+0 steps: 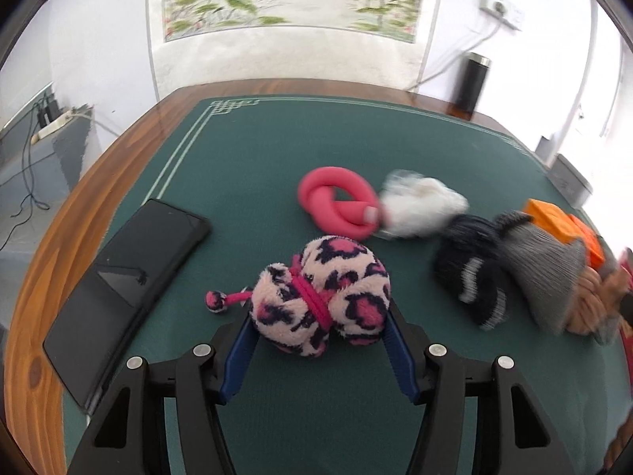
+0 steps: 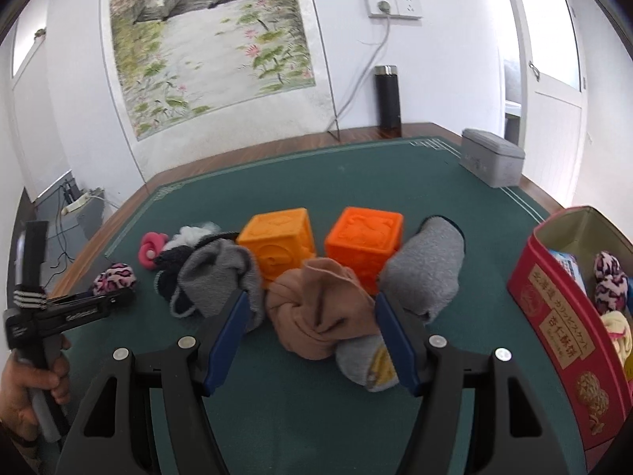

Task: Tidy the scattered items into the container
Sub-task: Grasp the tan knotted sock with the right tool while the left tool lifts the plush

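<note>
left gripper (image 1: pixel 320 328) is seen open wide, leopard plush toy (image 1: pixel 322 295) lying between its fingers on the green mat (image 1: pixel 245 150), contact w/ pads not certain. right gripper (image 2: pixel 312 324) is likewise open around the tan sock bundle (image 2: pixel 316 308), nothing clamped. red tin (image 2: pixel 554 316) is placed far right, so the right hand is judged nearer for the drop.

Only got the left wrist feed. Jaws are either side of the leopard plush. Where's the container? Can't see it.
Observer: A red tin, open on top, sits at the far right of the right wrist view.
Operator: Anything in it?
Observer: Yes, a second plush in the same leopard print lies inside.
Operator: What's the right gripper doing?
Observer: The right gripper is open, with its jaws either side of a tan sock.
</note>
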The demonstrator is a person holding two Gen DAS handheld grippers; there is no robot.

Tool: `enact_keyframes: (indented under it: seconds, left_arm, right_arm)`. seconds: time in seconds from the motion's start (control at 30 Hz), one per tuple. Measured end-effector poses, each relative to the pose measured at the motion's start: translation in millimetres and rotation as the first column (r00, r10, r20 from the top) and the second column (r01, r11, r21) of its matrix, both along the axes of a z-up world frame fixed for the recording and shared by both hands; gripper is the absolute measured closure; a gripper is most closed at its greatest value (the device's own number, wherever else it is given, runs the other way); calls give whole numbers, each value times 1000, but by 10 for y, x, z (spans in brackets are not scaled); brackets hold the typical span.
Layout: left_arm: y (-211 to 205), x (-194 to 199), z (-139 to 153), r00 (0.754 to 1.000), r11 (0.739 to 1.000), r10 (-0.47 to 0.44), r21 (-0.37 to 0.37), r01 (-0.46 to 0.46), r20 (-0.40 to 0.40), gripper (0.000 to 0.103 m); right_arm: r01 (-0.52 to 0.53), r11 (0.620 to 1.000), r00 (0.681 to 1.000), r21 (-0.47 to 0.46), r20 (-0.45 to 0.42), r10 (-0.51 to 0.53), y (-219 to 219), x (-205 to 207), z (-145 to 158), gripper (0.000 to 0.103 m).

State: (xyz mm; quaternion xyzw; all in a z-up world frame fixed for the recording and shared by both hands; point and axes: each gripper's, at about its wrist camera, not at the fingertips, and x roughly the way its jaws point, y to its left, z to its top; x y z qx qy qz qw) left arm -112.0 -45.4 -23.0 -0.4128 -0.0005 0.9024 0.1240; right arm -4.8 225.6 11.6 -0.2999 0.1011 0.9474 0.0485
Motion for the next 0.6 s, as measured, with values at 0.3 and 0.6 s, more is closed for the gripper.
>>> enact_keyframes:
  seconds: [0.3,0.6]
  left_arm:
    - [260,240,113,994,994,-109,17,109,-17,41]
    - [355,330,121,990,990,-141,13,141,-22,41]
  right_arm:
    - [14,999,998,51,58,-17,55,-223,-134,40]
    - [-36,999,999,35,25,36,60,-177,-125,81]
